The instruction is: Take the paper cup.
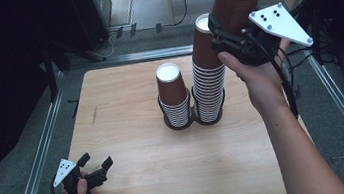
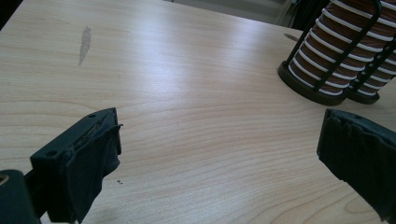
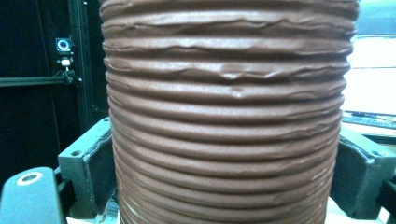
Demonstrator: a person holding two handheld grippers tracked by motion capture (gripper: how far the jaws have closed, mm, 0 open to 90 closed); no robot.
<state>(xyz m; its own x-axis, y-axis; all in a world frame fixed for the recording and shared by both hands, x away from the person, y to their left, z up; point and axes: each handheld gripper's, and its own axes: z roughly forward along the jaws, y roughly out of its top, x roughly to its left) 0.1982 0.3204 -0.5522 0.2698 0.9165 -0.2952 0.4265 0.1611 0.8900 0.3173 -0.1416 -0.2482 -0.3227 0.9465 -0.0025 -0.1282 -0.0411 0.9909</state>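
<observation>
Wooden table [image 1: 134, 172], lifted cup stack [image 1: 237, 2]

My right tongs [image 3: 226, 182] clamp a stack of brown cups [image 3: 229, 112].

The ribbed stack of nested brown paper cups stands upright between my two black jaws, one pad pressing on each side of it. The rims pile up in tight, slightly crumpled rings. Behind it on the left I see a dark background with a small camera [image 3: 64, 46] on a black frame; on the right it is bright.
</observation>
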